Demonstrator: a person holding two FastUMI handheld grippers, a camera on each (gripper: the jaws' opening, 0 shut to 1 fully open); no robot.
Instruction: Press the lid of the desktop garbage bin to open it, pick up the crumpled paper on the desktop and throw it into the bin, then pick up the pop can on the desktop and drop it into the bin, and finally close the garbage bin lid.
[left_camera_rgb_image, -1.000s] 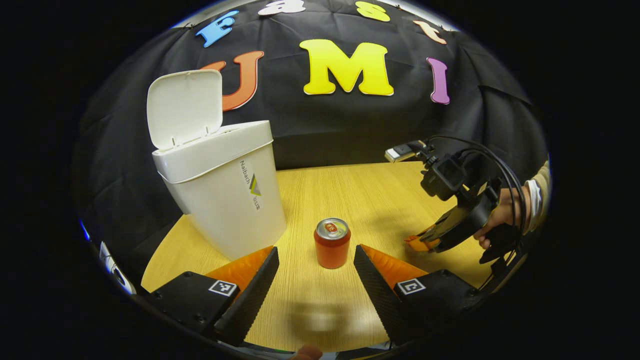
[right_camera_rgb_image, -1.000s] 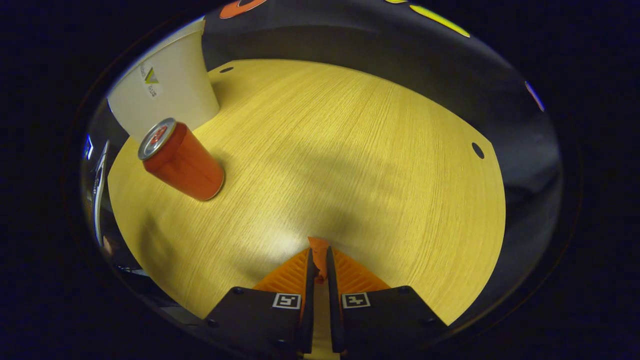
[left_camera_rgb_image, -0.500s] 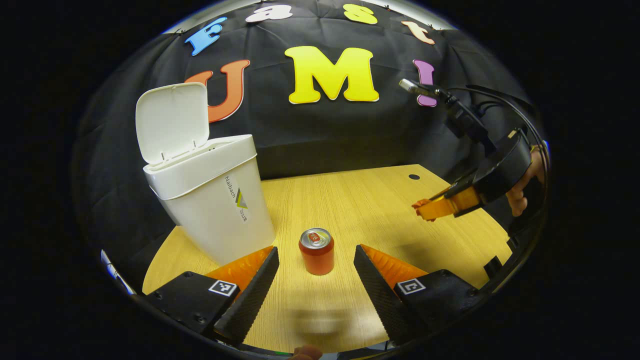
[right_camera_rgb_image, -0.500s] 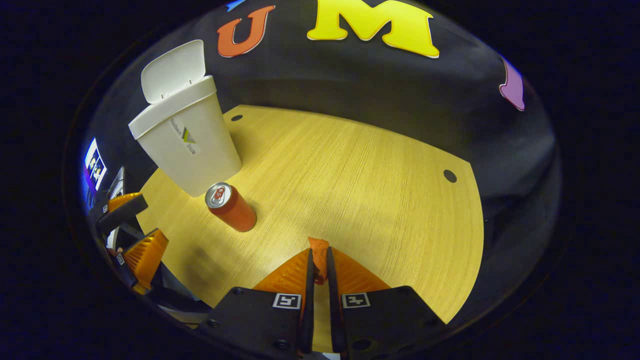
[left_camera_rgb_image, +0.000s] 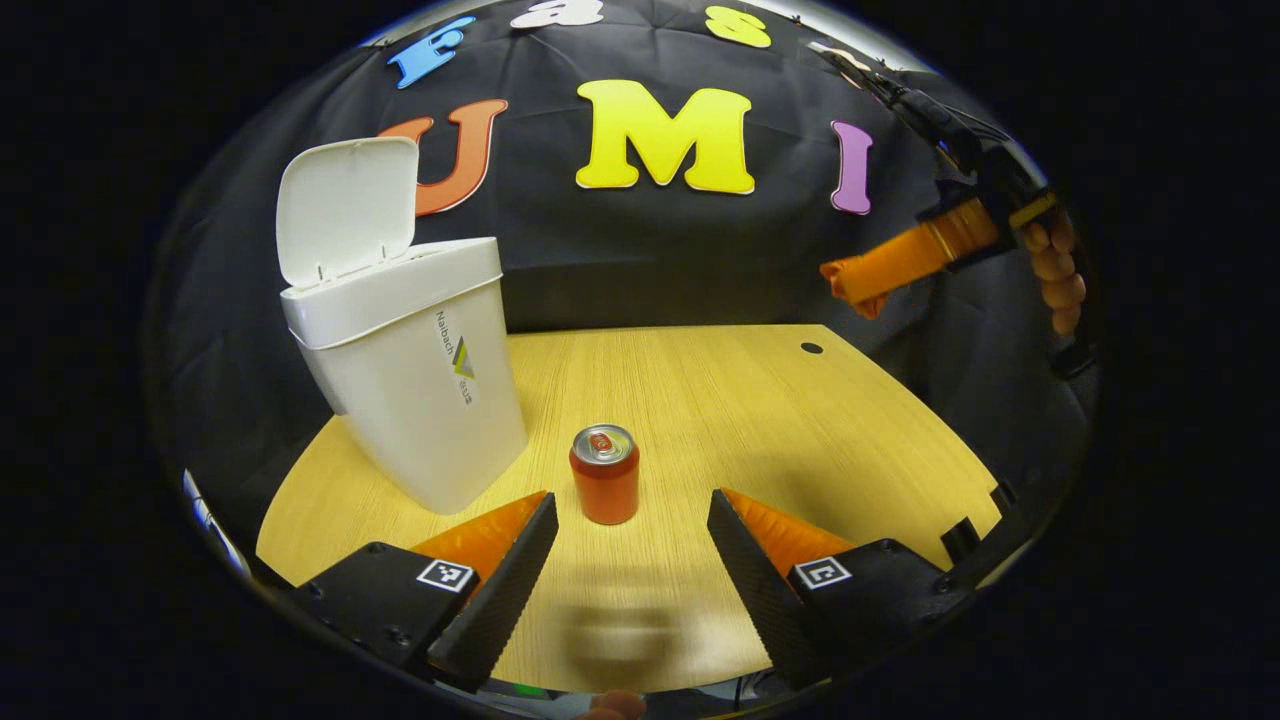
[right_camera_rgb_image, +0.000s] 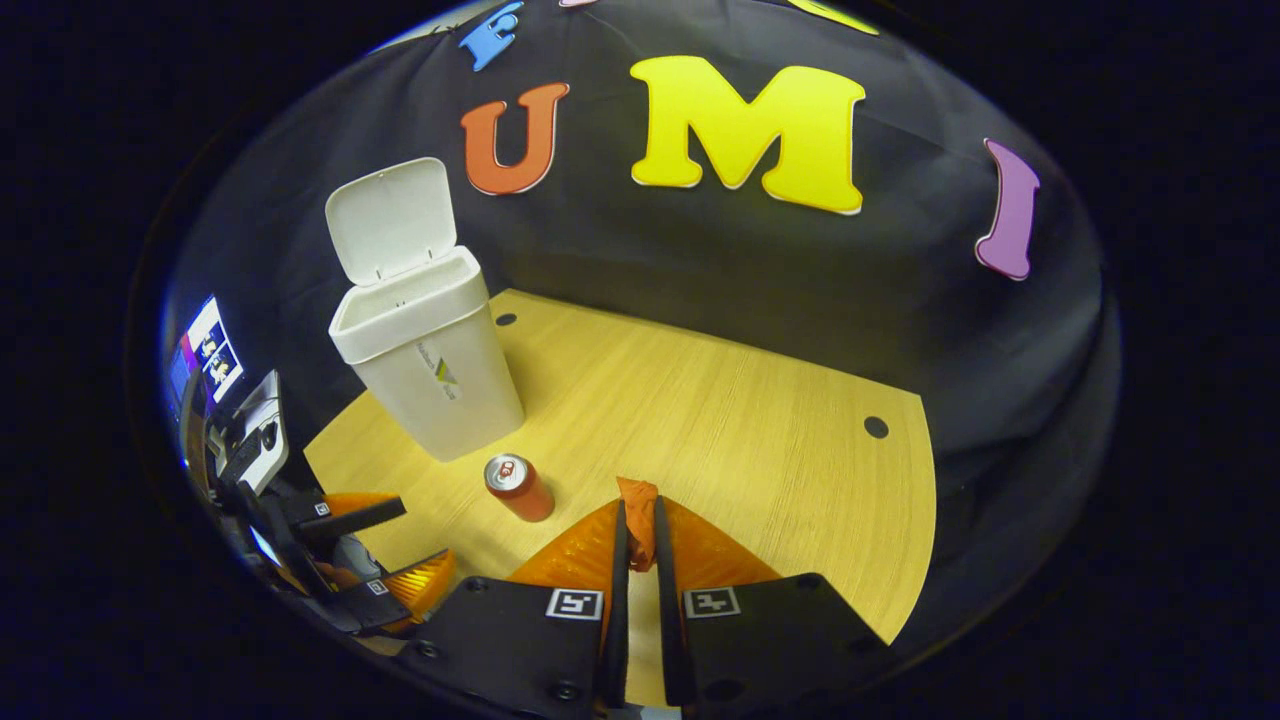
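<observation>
The right gripper clamps the crumpled paper high above the desk; a thin pinch may slip short of the open bin. The left gripper gapes empty, near the upright can beside the bin at the desk's left edge.

Your garbage bin stands at the back left of the table, its lid tipped up behind the opening. The pop can stands upright just to the bin's front right, near it but apart. Your left gripper sits low at the table's near edge, the can ahead between its spread fingers. Your right gripper hangs high over the right side with crumpled paper pinched at its tips.
</observation>
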